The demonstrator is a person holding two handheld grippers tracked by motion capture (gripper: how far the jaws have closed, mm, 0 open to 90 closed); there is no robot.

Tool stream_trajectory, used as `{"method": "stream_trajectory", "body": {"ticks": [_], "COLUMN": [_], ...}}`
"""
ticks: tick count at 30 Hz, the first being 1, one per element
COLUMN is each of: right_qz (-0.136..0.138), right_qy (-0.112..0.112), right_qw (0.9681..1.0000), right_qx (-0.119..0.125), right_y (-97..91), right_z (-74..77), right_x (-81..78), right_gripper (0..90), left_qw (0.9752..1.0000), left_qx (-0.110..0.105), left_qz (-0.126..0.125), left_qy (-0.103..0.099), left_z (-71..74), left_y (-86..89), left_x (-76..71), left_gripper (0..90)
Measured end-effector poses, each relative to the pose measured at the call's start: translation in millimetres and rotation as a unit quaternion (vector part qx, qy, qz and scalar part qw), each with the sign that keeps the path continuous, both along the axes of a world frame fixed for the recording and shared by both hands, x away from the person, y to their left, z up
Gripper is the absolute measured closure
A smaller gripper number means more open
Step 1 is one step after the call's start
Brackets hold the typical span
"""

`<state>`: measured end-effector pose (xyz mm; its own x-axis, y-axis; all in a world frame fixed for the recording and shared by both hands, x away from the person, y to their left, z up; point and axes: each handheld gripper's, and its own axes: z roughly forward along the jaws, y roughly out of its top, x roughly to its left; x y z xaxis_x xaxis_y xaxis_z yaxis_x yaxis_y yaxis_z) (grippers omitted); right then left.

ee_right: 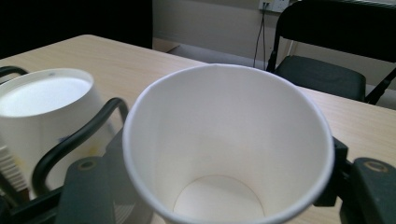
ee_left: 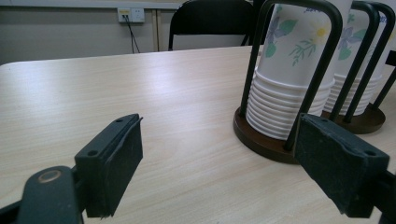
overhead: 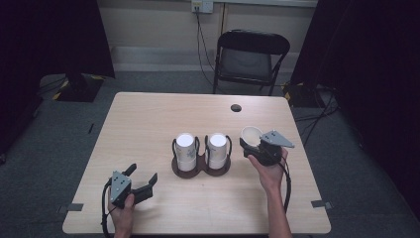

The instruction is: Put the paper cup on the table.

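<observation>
Clamped on paper cup (ee_right: 229, 140) w/ R gripper (overhead: 257, 144), 3 o'clock of holder (overhead: 201, 167); L gripper (overhead: 143, 179) spread wide, empty.

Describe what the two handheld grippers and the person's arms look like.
Both the left gripper and the right gripper are black, each topped by a grey three-cornered plate and trailing a black cable. The left gripper's pads are flat, dark and rectangular on blocky jaws with round screw holes. The forearms are bare, without sleeves.
</observation>
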<state>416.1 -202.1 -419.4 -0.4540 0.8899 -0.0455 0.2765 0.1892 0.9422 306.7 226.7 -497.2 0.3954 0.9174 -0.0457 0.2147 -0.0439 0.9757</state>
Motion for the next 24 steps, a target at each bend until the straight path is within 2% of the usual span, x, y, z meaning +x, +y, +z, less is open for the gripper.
{"method": "stream_trajectory", "body": {"ticks": [3,4,5,7,9,12,16,24], "right_qz": [-0.007,-0.004,-0.005,-0.016,-0.023,-0.028,-0.029,-0.035], "right_qy": [0.000,0.003,0.002,0.000,0.002,0.013,0.026,0.063], "right_qw": [0.9999,0.9994,0.9993,0.9994,0.9994,0.9995,0.9992,0.9974], "right_qx": [0.013,0.035,0.038,0.032,0.025,0.003,-0.004,0.012], "right_y": [-2.4,-5.1,-6.0,-7.1,-7.2,-5.5,-4.4,-7.3], "right_z": [0.4,0.7,0.5,-0.3,-2.0,-6.8,-16.7,-37.9], "right_x": [7.0,10.0,11.3,14.9,18.9,23.5,32.4,47.4], "right_gripper": [30.1,30.1,30.1,30.0,30.0,29.8,29.8,29.6], "left_qw": [0.9999,0.9998,0.9998,0.9997,0.9999,0.9999,0.9999,1.0000], "left_qx": [-0.010,-0.015,-0.018,-0.021,-0.014,-0.006,-0.002,0.000], "left_qz": [0.003,0.003,0.004,0.005,0.006,0.009,0.009,0.005], "left_qy": [0.006,0.010,0.010,0.011,0.007,0.008,0.008,0.005], "left_z": [0.0,0.0,-0.1,-0.1,-0.1,0.1,0.3,0.1], "left_y": [1.6,2.8,3.6,4.2,2.5,0.8,0.0,-0.4], "left_x": [1.1,1.6,2.0,1.9,1.0,1.2,1.4,0.6], "left_gripper": [15.5,15.5,15.6,15.6,15.6,15.7,15.8,15.8]}}
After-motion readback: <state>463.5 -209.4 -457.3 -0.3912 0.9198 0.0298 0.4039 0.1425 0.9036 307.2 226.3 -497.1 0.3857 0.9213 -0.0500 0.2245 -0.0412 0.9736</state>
